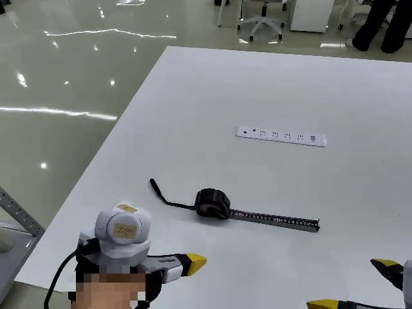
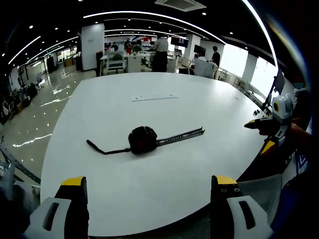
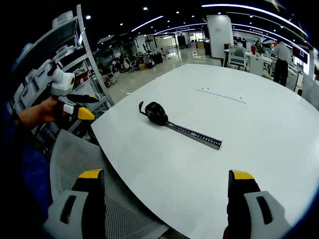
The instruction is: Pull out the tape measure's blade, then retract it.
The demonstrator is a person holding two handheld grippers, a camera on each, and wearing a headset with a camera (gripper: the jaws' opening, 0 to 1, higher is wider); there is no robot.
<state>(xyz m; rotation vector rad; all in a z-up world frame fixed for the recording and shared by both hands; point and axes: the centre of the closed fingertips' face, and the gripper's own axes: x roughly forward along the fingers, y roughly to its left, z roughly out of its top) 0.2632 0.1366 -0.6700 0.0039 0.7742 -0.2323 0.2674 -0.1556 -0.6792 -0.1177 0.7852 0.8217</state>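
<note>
Both claws are empty: left claw jaws wide, right claw jaws wide, each short of the white table edge. Black round tape measure case lies mid-table, its dark marked blade drawn out flat on the right claw's side, black wrist strap trailing opposite. Judgement: pull-out looks done; retraction is in hand. Next: left claw steadies the case, right claw guides the blade tip home.
</note>
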